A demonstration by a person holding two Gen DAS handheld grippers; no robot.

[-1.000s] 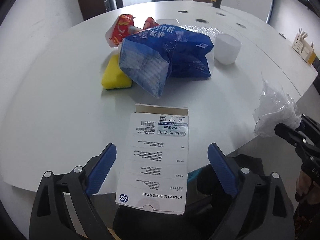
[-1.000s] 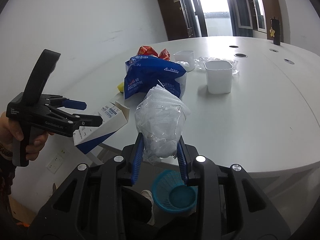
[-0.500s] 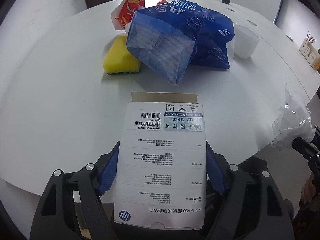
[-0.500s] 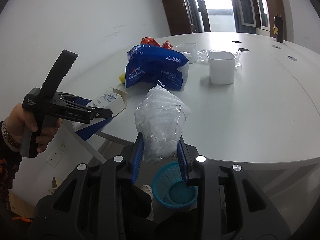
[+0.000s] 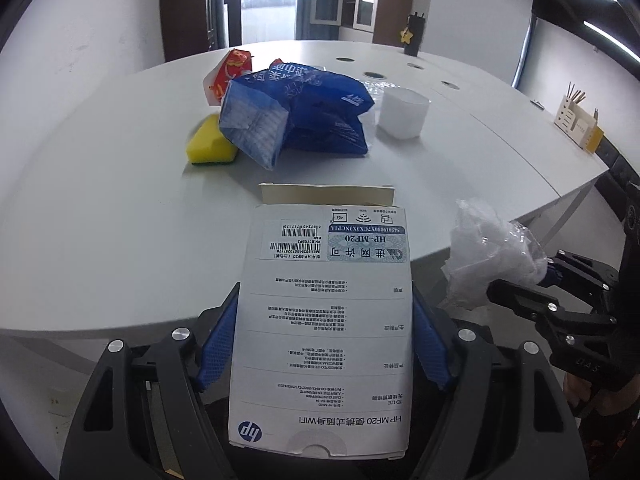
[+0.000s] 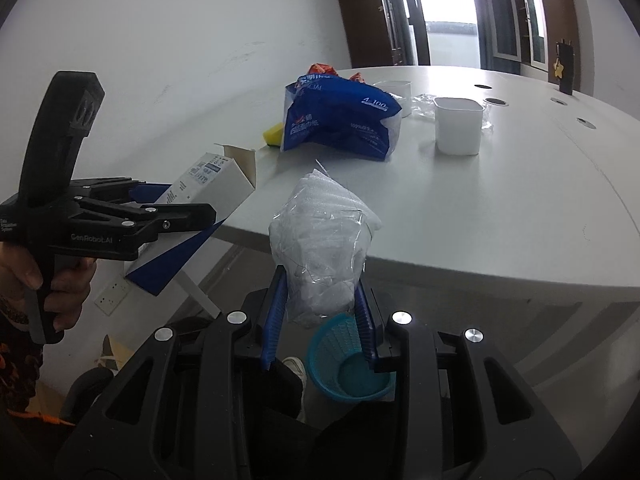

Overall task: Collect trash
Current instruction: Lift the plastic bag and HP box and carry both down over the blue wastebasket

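Left gripper is clamping the white HP box; right gripper is clenching the crumpled clear plastic bag.

Both are being held off the near edge of the white worktop, box on the left, bag on the right. A teal basket is sitting on the floor below the bag. Farther back on the worktop are lying a blue tissue pack, a yellow sponge, a red snack wrapper and 1 white cup.

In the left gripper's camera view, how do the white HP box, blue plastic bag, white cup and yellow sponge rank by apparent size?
1. White HP cardboard box, though it is nearest the camera.
2. Blue plastic bag.
3. White plastic cup and yellow sponge look alike.
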